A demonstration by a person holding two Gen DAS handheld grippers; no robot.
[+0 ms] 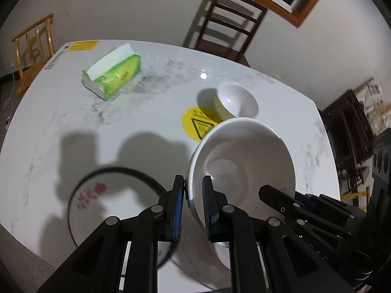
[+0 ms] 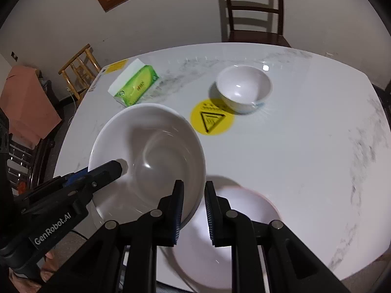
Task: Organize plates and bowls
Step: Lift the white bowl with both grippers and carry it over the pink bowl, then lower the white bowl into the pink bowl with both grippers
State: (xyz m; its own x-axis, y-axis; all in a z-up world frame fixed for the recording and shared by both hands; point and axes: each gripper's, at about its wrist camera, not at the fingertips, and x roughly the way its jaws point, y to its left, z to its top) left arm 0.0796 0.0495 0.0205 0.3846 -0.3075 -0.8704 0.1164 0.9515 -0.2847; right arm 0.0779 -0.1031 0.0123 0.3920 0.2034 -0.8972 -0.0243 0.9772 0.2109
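I've got the big white bowl (image 2: 146, 161) up off the marble table (image 2: 305, 158), clamped from both sides so it stays level: left gripper (image 1: 193, 207) clenched on one rim, right gripper (image 2: 193, 210) clenched on the opposite rim. Bowl hangs over a plain white plate (image 2: 232, 232), with the black-rimmed plate (image 1: 110, 207) beside it. Small white bowl (image 2: 244, 88) sits farther back by the yellow warning sticker (image 2: 212, 118), probably my nesting target. Tissue box (image 2: 134, 85) well apart

On the table (image 2: 305, 146) a small bowl (image 2: 244, 89) sits right of a tissue box (image 2: 135, 86), with a chair (image 2: 254, 7) behind.
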